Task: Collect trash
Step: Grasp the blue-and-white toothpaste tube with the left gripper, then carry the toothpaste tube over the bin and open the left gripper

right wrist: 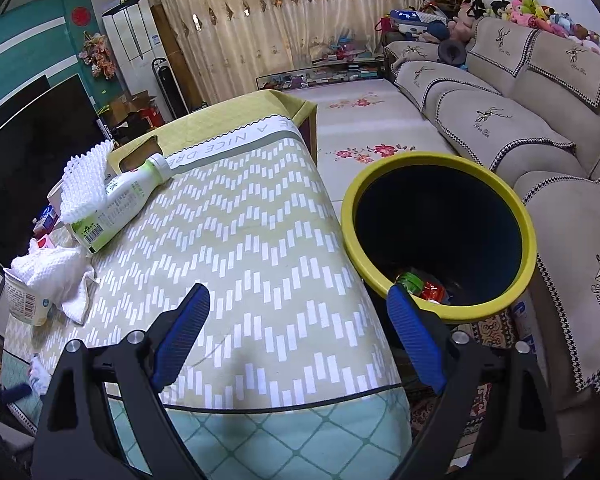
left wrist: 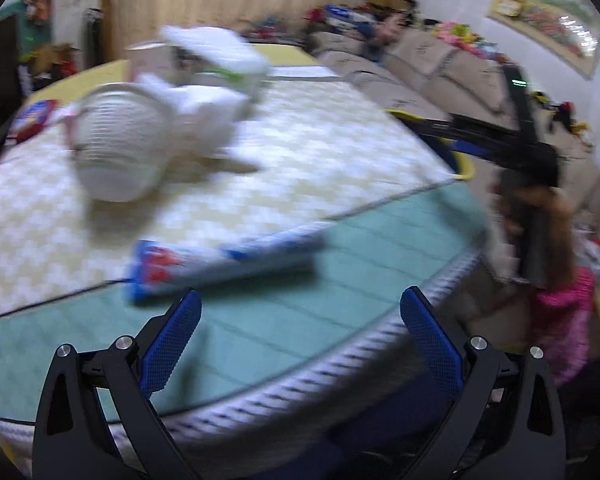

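My left gripper (left wrist: 300,312) is sitting nearest the lens, blue pads (left wrist: 172,344) spread wide with nothing between them, hanging over the teal edge band of the table cloth (left wrist: 340,280). Just ahead of the pads a blue-white-red toothpaste tube (left wrist: 224,264) is lying flat on the cloth, long axis running left to right across the left wrist view, the red-and-blue printed end pointing left, the plainer end pointing right and slightly up-frame. View is smearing with motion blur, so which end carries the cap I cannot tell.

Further back a white paper cup (left wrist: 120,144) is lying tipped, mouth facing the camera, with a crumpled white tissue (left wrist: 208,112) touching it.

My right gripper (right wrist: 298,328) is also standing wide and gripping nothing, hovering above the chevron part of the cloth near the table's right edge. The yellow-rimmed trash bin (right wrist: 528,256) is standing upright on the floor just beside that edge, green and red wrappers (right wrist: 420,286) lying at its bottom. On the far left a white-and-green plastic bottle (right wrist: 120,204) is lying on its side, cap pointing away toward the curtain, white foam netting (right wrist: 84,184) draped over it. The beige sofa (right wrist: 500,128) is running behind the bin.
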The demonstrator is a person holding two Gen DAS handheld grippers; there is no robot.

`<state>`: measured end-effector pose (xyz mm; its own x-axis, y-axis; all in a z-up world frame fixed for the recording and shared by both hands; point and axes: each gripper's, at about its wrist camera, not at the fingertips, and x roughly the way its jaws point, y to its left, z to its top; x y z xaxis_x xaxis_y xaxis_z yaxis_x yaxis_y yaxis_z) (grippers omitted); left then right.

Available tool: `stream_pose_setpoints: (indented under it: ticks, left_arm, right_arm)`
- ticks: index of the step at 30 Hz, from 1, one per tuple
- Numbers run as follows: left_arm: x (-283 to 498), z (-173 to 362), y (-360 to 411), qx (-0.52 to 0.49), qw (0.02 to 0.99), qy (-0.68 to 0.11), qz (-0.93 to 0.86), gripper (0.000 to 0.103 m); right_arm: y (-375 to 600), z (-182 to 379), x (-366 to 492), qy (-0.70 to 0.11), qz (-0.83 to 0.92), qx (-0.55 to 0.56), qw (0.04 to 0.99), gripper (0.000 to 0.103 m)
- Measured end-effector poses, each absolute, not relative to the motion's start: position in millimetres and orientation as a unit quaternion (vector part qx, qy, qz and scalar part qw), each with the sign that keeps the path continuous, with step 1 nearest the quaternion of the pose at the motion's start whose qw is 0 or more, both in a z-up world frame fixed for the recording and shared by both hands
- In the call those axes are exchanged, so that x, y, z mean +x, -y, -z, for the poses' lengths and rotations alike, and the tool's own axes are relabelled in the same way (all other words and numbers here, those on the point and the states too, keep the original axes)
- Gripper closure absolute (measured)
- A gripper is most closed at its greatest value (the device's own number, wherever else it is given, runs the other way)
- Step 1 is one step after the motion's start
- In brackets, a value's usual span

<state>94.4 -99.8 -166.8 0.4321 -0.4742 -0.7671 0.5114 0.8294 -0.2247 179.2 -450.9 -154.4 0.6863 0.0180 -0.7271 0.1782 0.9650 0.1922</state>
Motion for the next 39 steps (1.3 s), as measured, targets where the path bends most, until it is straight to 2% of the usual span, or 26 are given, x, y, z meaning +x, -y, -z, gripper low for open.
stream_pose_setpoints:
  ticks: [9, 18, 20, 24, 29, 35, 39]
  left_arm:
    - [109, 148, 101, 0.12, 0.864, -0.406, 0.273, 0.006]
    - [124, 173, 118, 0.242, 0.855, -0.37, 0.27, 0.022]
    - [130, 177, 121, 0.249, 0.85, -0.375, 0.273, 0.033]
    - [140, 181, 120, 0.225, 0.841, -0.394, 0.297, 0.049]
    - [143, 182, 124, 0.204, 0.829, -0.41, 0.32, 0.079]
    - [145, 177, 126, 0.174, 0.834, -0.428, 0.302, 0.089]
    - [148, 164, 129, 0.154, 0.841, -0.427, 0.295, 0.09]
  right_arm:
    - [452, 155, 178, -0.393, 0.04, 0.132, 0.909, 0.018]
    - [458, 157, 180, -0.395, 0.042, 0.137, 0.907, 0.018]
    - [458, 159, 181, -0.397, 0.039, 0.139, 0.906, 0.018]
    - [458, 162, 183, -0.4, 0.038, 0.14, 0.905, 0.018]
    - [461, 164, 184, -0.401, 0.037, 0.146, 0.904, 0.018]
    - [462, 165, 182, -0.399, 0.033, 0.15, 0.904, 0.018]
    - [466, 160, 178, -0.393, 0.033, 0.154, 0.906, 0.017]
